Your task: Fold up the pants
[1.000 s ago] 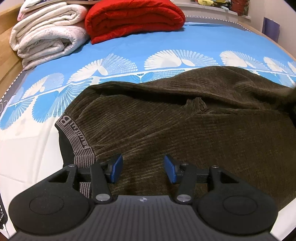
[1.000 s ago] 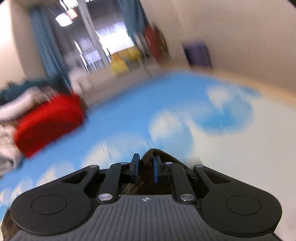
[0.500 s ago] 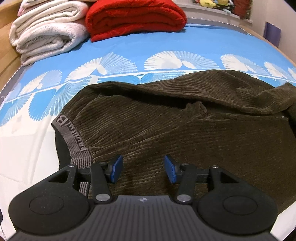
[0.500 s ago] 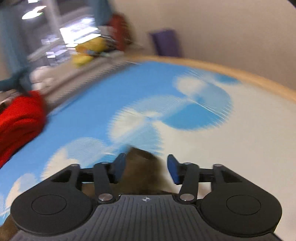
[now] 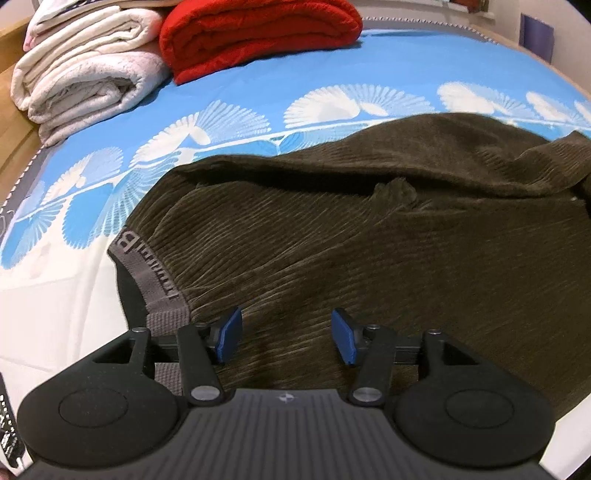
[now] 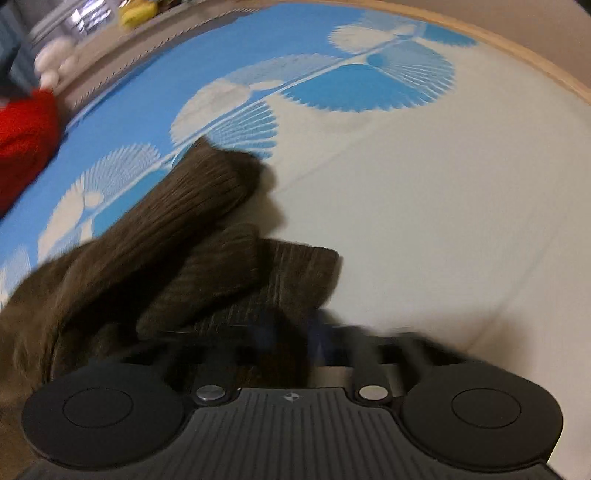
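In the left wrist view, a stack of folded white blankets (image 5: 85, 70) is sitting at the far left corner of the bed (image 5: 44, 314), and a folded red blanket (image 5: 258, 33) is lying just to the right of them, touching the stack. The bed's cover is showing blue with white fan shapes across the far half and plain white nearer the camera. The brown corduroy pants (image 5: 332, 240) are lying spread over the middle of the bed, reaching from the grey lettered waistband (image 5: 147, 269) on the left out past the right edge of the view. A fold of the cloth is running along the far side, with a small puckered bump near the middle. The left gripper (image 5: 286, 336) is hovering low over the near part of the pants just right of the waistband, its blue-padded fingers (image 5: 229, 334) standing wide apart and holding nothing.

In the right wrist view, which is blurred by motion, the red blanket (image 6: 26, 140) is showing at the left edge. The leg ends of the pants (image 6: 207, 206) are lying bunched in overlapping layers, crossing from the blue pattern onto the white part of the bed (image 6: 443, 221). The right gripper (image 6: 291, 339) is sitting over the nearest layer of cloth, and its fingers are smeared so badly that I cannot tell whether they are apart or closed.
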Action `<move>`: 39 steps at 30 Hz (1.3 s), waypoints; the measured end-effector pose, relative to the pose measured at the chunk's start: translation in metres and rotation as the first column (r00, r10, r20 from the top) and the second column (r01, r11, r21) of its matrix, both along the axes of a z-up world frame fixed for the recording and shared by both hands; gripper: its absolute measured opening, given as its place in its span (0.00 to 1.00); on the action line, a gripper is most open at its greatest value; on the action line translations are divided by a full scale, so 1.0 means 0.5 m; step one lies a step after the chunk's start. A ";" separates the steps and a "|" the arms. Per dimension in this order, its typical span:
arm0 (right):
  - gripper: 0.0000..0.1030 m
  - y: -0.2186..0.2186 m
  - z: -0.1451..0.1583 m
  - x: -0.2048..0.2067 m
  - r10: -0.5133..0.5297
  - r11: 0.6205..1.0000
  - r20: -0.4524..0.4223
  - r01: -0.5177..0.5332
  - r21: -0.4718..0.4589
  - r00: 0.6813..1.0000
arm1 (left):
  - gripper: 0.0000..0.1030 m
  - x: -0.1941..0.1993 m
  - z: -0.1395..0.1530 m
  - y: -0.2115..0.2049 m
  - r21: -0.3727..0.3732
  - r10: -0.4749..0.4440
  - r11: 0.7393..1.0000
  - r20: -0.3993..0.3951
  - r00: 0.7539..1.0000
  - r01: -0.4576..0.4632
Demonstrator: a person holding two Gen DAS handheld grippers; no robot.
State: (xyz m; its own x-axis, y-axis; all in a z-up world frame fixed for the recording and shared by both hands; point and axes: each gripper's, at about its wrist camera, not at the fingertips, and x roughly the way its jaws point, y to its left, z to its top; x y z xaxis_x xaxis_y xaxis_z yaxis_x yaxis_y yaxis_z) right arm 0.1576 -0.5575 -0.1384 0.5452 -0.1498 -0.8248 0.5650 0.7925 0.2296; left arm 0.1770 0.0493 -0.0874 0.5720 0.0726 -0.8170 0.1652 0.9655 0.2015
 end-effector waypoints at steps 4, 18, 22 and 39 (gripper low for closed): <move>0.07 0.006 0.075 -0.029 -0.068 0.997 0.108 0.072 -0.032 0.992 | 0.57 0.001 -0.003 0.018 -0.005 0.037 0.999 -0.017 0.999 -0.037; 0.31 -0.173 0.017 -0.306 -0.557 0.813 -0.181 0.577 0.082 0.811 | 0.61 -0.042 0.008 0.071 -0.022 0.091 0.995 -0.041 0.995 -0.092; 0.52 -0.156 0.006 -0.278 -0.430 0.884 -0.240 0.460 0.084 0.870 | 0.62 -0.031 0.008 0.153 -0.101 0.242 0.963 -0.084 0.967 -0.250; 0.48 -0.143 0.067 -0.245 -0.470 0.883 -0.201 0.456 -0.115 0.859 | 0.61 -0.028 -0.024 0.215 -0.071 0.308 0.943 -0.172 0.936 -0.324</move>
